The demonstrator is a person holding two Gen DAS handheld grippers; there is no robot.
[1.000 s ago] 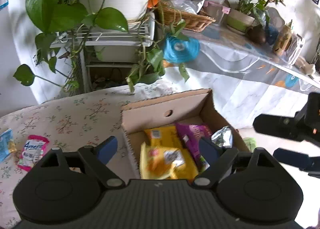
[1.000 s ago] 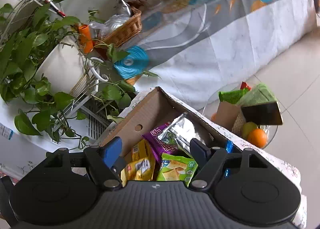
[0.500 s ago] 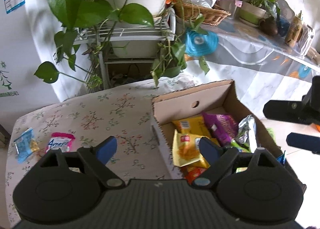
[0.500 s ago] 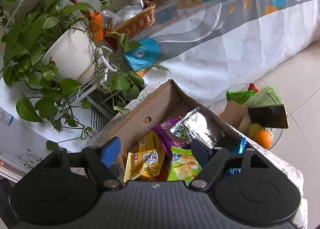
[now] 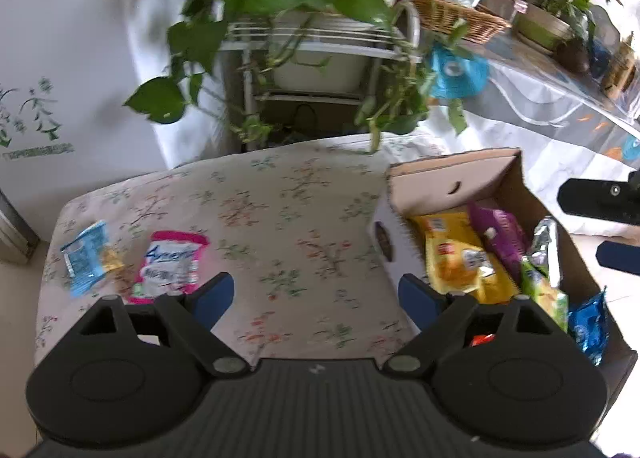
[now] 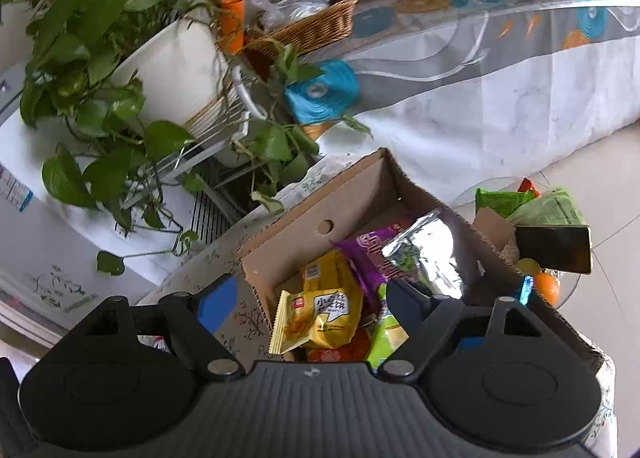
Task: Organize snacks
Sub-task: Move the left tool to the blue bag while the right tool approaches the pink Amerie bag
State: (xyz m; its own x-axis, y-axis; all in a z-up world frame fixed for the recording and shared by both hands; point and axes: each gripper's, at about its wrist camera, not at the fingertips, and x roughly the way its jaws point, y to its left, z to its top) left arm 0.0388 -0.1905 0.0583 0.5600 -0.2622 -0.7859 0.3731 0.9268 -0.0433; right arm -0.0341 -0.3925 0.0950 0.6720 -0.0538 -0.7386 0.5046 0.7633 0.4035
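On the flowered tabletop (image 5: 288,193) a cardboard box (image 5: 452,173) stands at the right-hand side, open at the top and filled with snack packets: a yellow wafer packet (image 6: 324,310), a purple packet (image 5: 500,234), a silver foil bag (image 6: 424,254), a green packet (image 5: 540,290) and a blue packet (image 5: 588,322) at the near corner. Well apart from the box, on the left of the tabletop, a pink-edged pouch (image 5: 170,262) lies flat just beside a small blue sachet (image 5: 86,254). The left gripper (image 5: 316,292) hangs over the bare cloth between pouch and box, its jaws wide apart and empty. The right gripper (image 6: 312,298) hovers above the box's near-left corner; its jaws have just been opening and stand apart, nothing pinched between them, the yellow wafer packet lying below. Leafy plants (image 6: 92,69) trail beyond the tabletop.
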